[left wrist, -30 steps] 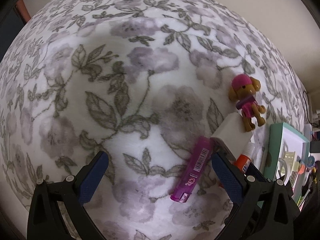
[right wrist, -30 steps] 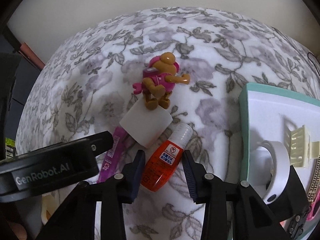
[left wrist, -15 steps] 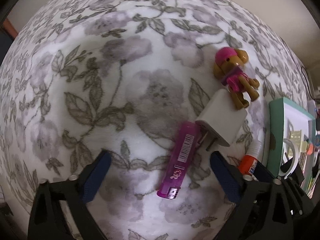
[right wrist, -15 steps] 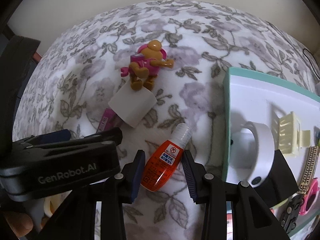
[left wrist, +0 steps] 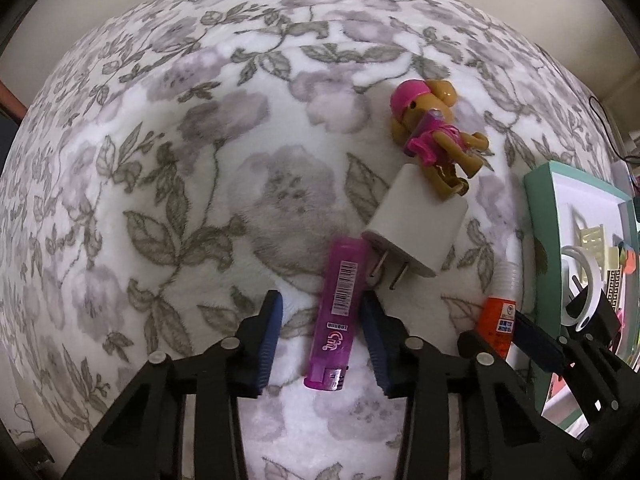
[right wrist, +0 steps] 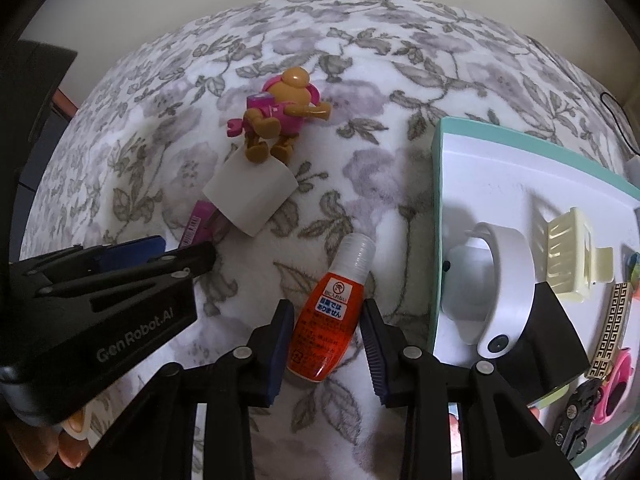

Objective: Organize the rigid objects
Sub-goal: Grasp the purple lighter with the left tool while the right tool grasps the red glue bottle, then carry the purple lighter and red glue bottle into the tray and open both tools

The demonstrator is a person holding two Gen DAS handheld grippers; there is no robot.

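Four loose items lie on a floral blanket [left wrist: 192,184], all close together. Item one: purple lighter [left wrist: 338,314], lying flat, barcode up, set lengthwise between the fingers of the left gripper [left wrist: 322,300]; the jaws are closing, with a sliver of blanket showing on either side, so the pads do not press it. Item two: white plug adapter [left wrist: 416,226], prongs pointing toward the lighter's upper end and just beside it. Item three: toy dog figure [left wrist: 434,136], tan with pink cap and outfit, lying on its side, feet resting against the far end of the adapter. Item four: small orange glue bottle [right wrist: 330,320], clear cap pointing away, lying flat between the fingers of the right gripper [right wrist: 326,314]; the jaws are closing, the left pad about at the bottle's side and the right pad a little clear of it, so no firm grip shows. To the right of the bottle sits a teal-rimmed white tray [right wrist: 480,168] holding a white ring-shaped holder [right wrist: 508,280], a cream hair clip [right wrist: 576,260], a gold patterned strip [right wrist: 612,324] and a pink object [right wrist: 614,390] at its near corner.
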